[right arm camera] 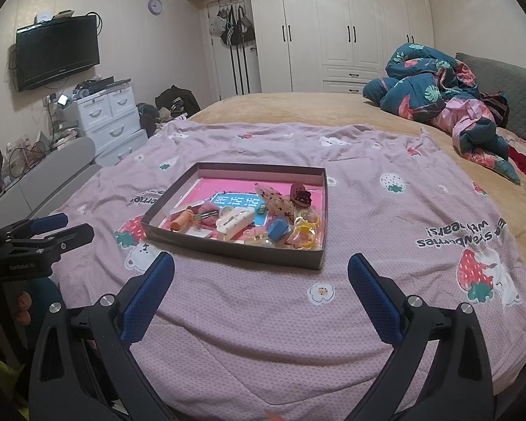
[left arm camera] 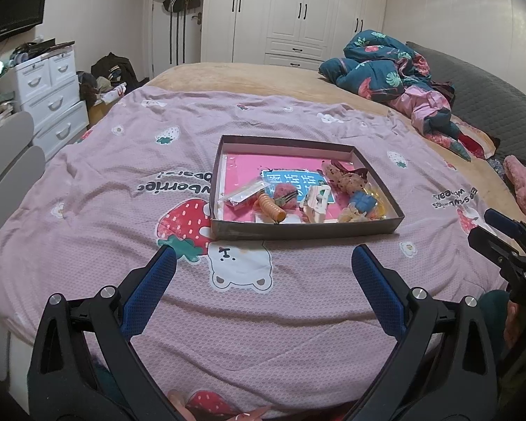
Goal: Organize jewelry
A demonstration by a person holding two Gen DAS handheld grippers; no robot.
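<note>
Both hand-held grippers, left (left arm camera: pixel 263 259) and right (right arm camera: pixel 261 268), jaws wide apart, level above the quilt (left arm camera: pixel 122 217), short of the tray (left arm camera: pixel 298 231).

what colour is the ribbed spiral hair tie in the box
Orange; the ribbed spiral hair tie shows best in the left wrist view.

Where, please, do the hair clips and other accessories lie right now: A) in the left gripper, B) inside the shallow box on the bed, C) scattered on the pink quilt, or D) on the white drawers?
B: the hair clips lie inside the shallow box, and both grippers are open and empty.
</note>
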